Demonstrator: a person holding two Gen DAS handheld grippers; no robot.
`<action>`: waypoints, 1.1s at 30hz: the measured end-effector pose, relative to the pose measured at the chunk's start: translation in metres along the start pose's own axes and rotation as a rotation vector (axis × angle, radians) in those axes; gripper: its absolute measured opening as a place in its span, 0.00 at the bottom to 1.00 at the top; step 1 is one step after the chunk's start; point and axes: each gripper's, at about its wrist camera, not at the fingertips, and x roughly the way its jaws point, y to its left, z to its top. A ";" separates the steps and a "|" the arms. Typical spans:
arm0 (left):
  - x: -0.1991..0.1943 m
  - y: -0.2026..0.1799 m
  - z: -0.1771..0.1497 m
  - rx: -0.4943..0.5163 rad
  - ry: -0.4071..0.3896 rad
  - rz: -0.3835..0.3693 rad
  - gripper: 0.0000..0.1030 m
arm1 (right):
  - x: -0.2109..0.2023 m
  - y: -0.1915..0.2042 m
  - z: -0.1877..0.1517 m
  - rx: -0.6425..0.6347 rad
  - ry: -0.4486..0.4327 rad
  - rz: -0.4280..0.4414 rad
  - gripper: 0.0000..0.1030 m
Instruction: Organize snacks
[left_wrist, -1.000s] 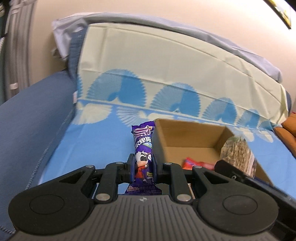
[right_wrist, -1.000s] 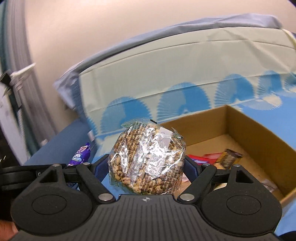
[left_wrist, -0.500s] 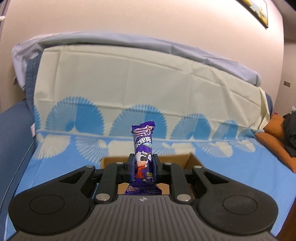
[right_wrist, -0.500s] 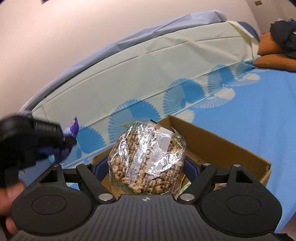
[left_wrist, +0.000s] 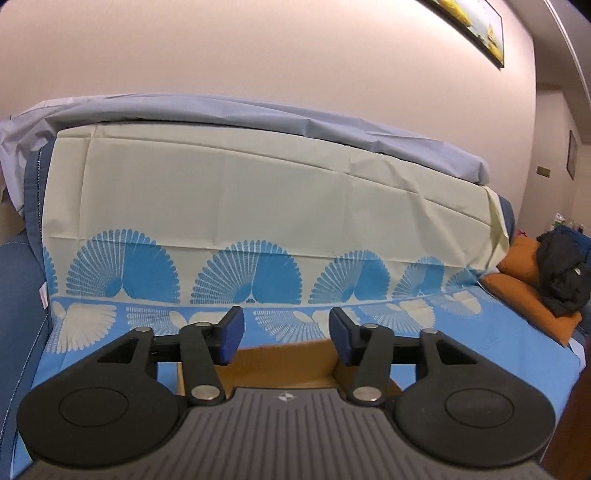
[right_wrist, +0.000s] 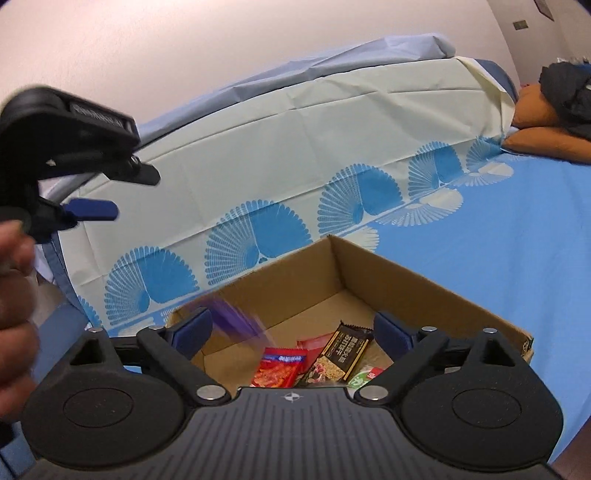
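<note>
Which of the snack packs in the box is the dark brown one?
The dark brown bar, lying tilted in the cardboard box between the red packet on its left and the green-and-white packet on its right.

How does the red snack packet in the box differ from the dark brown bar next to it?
The red packet is bright, squarish and partly hidden by the gripper body; the dark brown bar is longer, narrower and leans diagonally. Both lie on the floor of the cardboard box.
</note>
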 end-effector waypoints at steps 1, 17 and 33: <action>-0.007 0.002 -0.004 -0.002 0.002 -0.003 0.63 | 0.000 0.001 -0.001 -0.005 0.000 -0.003 0.95; -0.128 0.025 -0.063 -0.125 0.013 0.071 0.89 | -0.034 0.012 -0.003 -0.186 0.004 0.026 0.99; -0.117 -0.019 -0.118 -0.163 0.234 0.083 1.00 | -0.077 -0.052 0.032 -0.326 0.104 -0.043 0.99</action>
